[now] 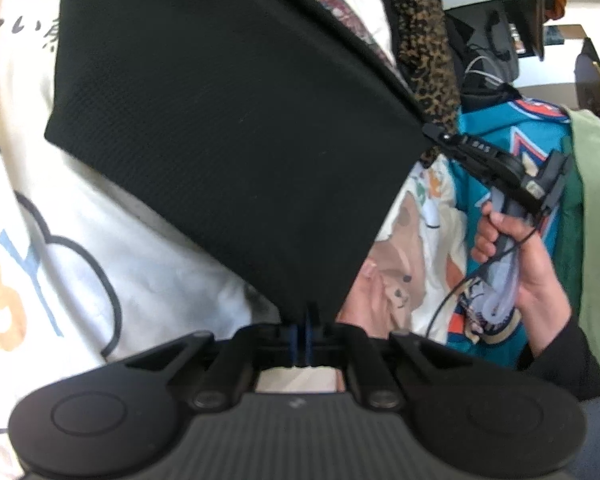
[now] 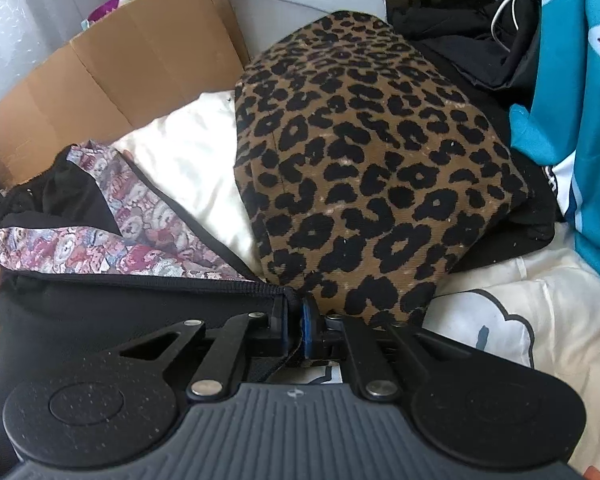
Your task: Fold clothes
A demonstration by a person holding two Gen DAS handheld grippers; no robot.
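Left wrist view: left gripper (image 1: 302,320) pinched tight on the lower corner of a black ribbed-knit garment (image 1: 228,120), which is lifted and stretched above a cream T-shirt with a cloud outline print (image 1: 100,248). The garment's far corner is clamped in the right gripper (image 1: 434,130), carried by the person's hand (image 1: 512,248) in a dark sleeve. Behind: teal sports jersey (image 1: 500,136), green cloth (image 1: 592,200).

Right wrist view: right gripper (image 2: 294,320) closed on the black garment's stitched edge (image 2: 140,284); its patterned teddy-bear lining (image 2: 140,224) shows. Beside it, a folded leopard-print fabric piece (image 2: 364,160) lies on cream cloth (image 2: 188,152). Brown cardboard (image 2: 120,72) stands behind.
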